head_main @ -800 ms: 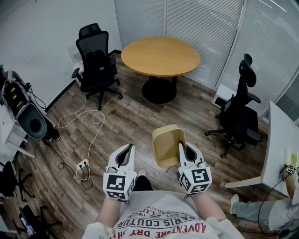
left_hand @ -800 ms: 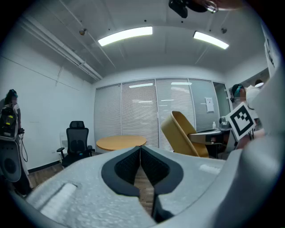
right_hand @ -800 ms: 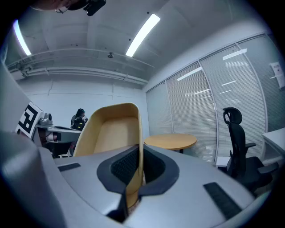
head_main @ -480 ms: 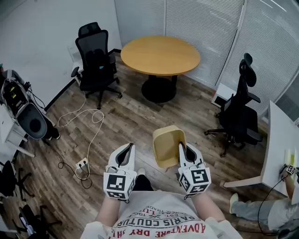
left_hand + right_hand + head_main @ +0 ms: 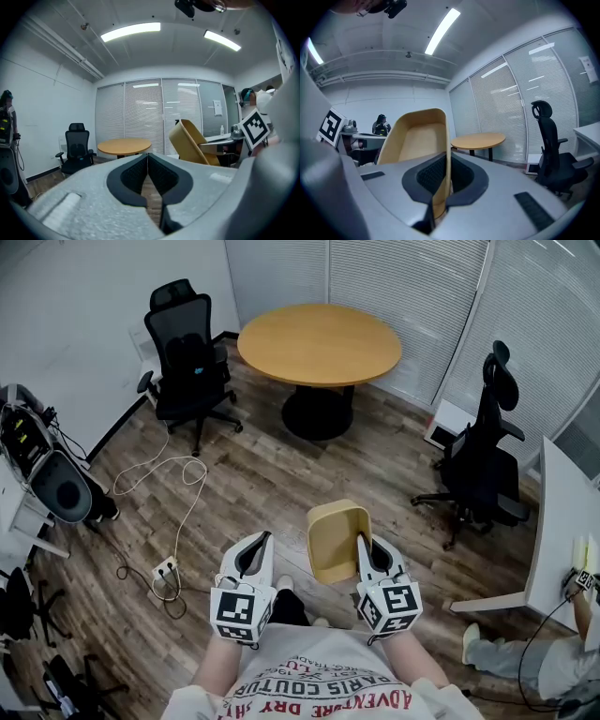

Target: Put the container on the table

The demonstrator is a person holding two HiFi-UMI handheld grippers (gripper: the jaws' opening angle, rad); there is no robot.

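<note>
A tan plastic container [image 5: 336,542] hangs above the wooden floor, tilted with its open side up. My right gripper [image 5: 362,542] is shut on its right wall. In the right gripper view the container's wall [image 5: 417,140] stands pinched between the dark pads. My left gripper [image 5: 259,546] is beside it on the left, shut, with nothing in it. Its tips [image 5: 147,157] meet in the left gripper view. The round wooden table [image 5: 319,343] stands well ahead of both grippers with a bare top, and appears again as the table [image 5: 480,139] and the table [image 5: 124,145].
A black office chair [image 5: 187,352] stands left of the table and another chair [image 5: 487,456] to its right. A white cable and power strip [image 5: 167,573] lie on the floor at the left. A white desk [image 5: 562,540] runs along the right edge.
Both grippers sit slightly lower in the head view, and the table and chairs have shifted a little upward. The container stays in the right gripper's grip.
</note>
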